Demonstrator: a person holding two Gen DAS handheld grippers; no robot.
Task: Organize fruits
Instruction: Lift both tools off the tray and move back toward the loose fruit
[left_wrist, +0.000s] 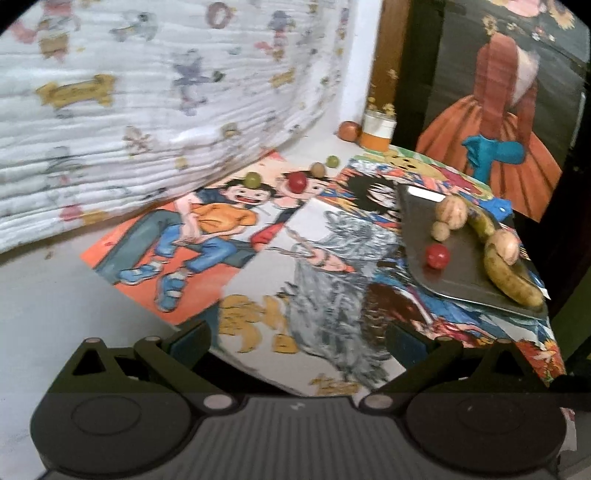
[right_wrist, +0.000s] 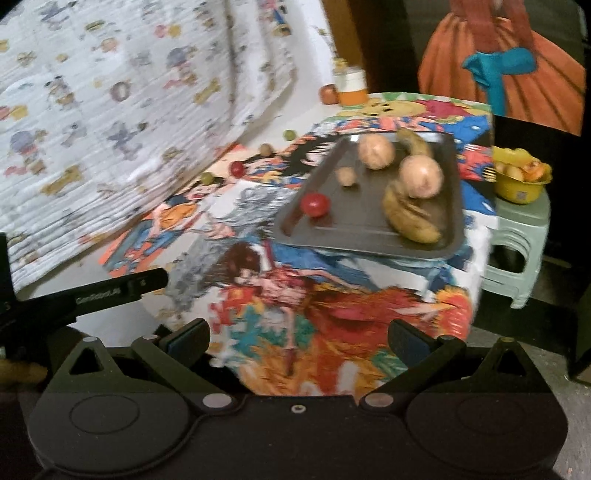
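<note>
A dark metal tray (left_wrist: 458, 273) (right_wrist: 369, 225) rests on a cartoon-print cloth. On it lie a red fruit (left_wrist: 437, 256) (right_wrist: 314, 205), a small tan fruit (left_wrist: 441, 231) (right_wrist: 346, 176), two larger pale round fruits (left_wrist: 451, 212) (right_wrist: 421, 175) and two spotted bananas (left_wrist: 509, 275) (right_wrist: 408, 214). Loose on the cloth beyond the tray sit a green fruit (left_wrist: 252, 179) (right_wrist: 208, 178), a red fruit (left_wrist: 296, 182) (right_wrist: 237, 168), a brownish fruit (left_wrist: 317, 170) (right_wrist: 265, 149) and another green one (left_wrist: 332, 161) (right_wrist: 289, 134). My left gripper (left_wrist: 295, 338) and right gripper (right_wrist: 299, 338) are open, empty, short of the table.
A patterned white quilt (left_wrist: 147, 103) rises at the left. An orange-and-white jar (left_wrist: 376, 131) (right_wrist: 352, 86) and a round orange fruit (left_wrist: 349, 130) stand at the back. A yellow bowl of fruit (right_wrist: 519, 177) sits on a green stool (right_wrist: 517, 243) to the right. The left gripper's body (right_wrist: 110, 291) shows at the left.
</note>
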